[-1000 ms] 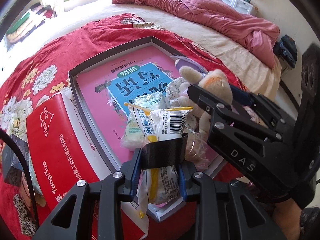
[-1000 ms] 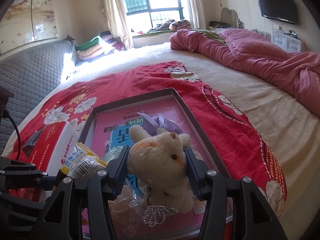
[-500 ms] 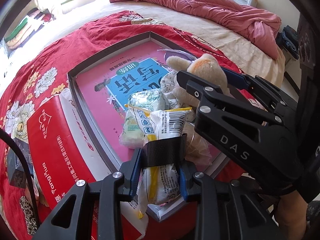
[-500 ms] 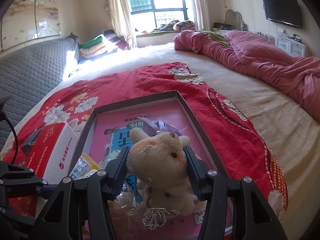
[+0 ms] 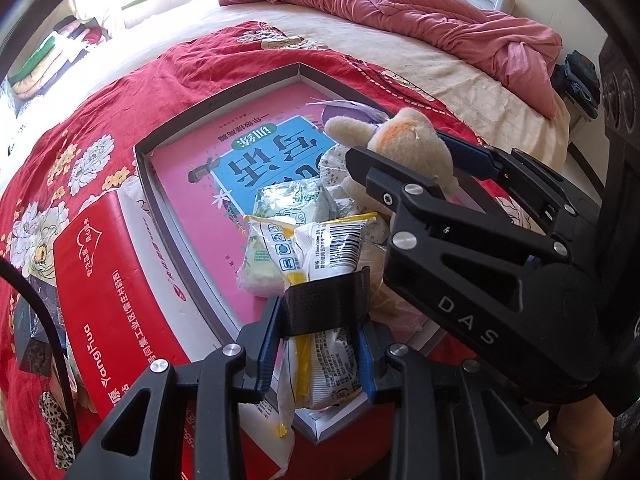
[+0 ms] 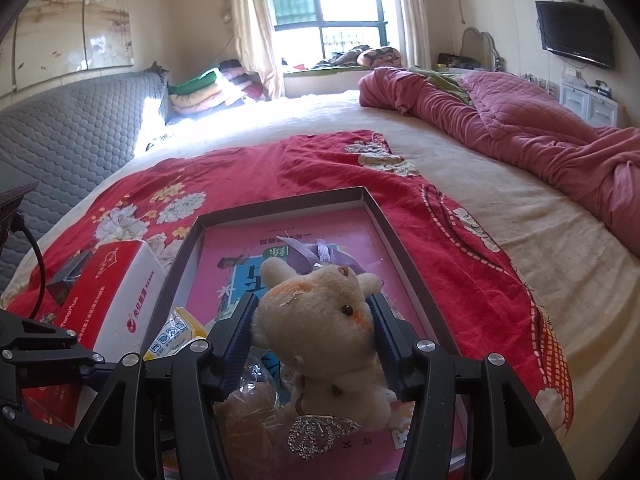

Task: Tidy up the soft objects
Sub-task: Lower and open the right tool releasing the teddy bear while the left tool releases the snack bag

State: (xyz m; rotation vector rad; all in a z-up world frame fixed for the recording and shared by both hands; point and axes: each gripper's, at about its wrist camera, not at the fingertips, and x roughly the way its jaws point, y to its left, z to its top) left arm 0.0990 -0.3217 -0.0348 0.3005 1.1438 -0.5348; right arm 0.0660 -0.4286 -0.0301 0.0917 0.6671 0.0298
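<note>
Plush and plastic fill my two views over a shallow grey tray (image 5: 158,184) lying on the red floral bedspread (image 5: 100,108). In my left gripper (image 5: 322,344) the jaws stand narrow, pinched on a white-and-yellow snack packet (image 5: 320,248) whose lower end hangs between the blue pads. I judge it light, crinkly and slippery, with soft contents that would crush under a hard squeeze; a hold across the middle, as now, looks safer than one on the thin sealed edge.

My right gripper (image 6: 314,330) has its jaws about half spread around the head of a cream plush toy (image 6: 320,320), pads against both cheeks. The toy looks light and springy, so the pile should give and recover. Taking it at the head seems firm enough, though the body below may swing.

The left wrist view shows the packet's barcode, a second pale green packet (image 5: 292,200) behind it in the tray and the red tissue box (image 5: 108,280) just beside the tray. The right wrist view alone shows the toy's face, a rhinestone ornament (image 6: 316,434) under it, a bagged bun (image 6: 250,408), a purple ribbon piece (image 6: 320,254) farther back and the pink quilt (image 6: 520,128) well apart.
</note>
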